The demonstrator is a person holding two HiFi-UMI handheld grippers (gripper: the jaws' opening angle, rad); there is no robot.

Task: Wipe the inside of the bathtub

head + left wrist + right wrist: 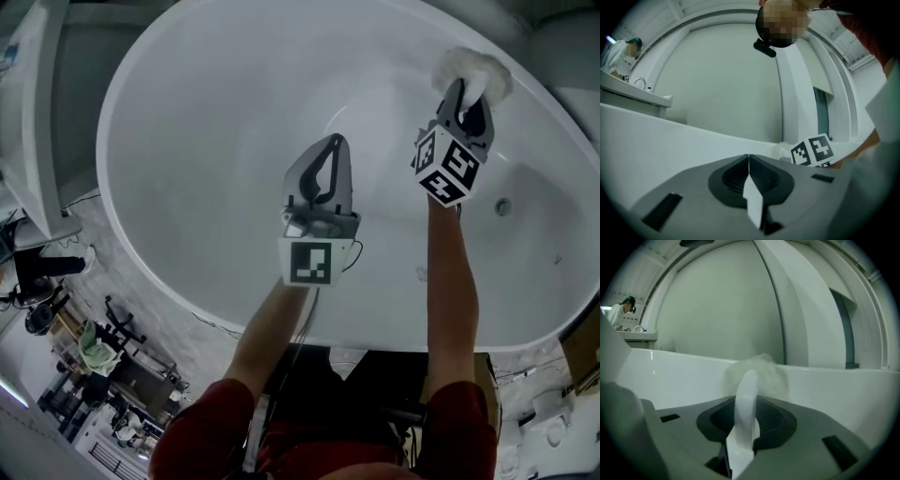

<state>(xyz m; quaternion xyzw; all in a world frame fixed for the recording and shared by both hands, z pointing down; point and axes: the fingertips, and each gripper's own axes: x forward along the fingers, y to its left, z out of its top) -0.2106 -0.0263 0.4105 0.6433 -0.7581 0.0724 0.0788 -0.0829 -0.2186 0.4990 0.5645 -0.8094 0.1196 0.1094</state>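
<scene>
- Here the bathtub (187, 197) is lying right below the person, white, oval and dry-looking.
- The fluffy white duster (476, 67) is sitting at the tub's far upper wall, right by the rim.
- The right claw (466, 92) is gripping the duster by its white handle.
- The left claw (330, 148) is hovering over the middle of the tub, closed on nothing.
- No streaks or wet patches are showing, so the wiped area cannot be told. Judging by the duster's place, the floor and near walls are likely waiting.
</scene>
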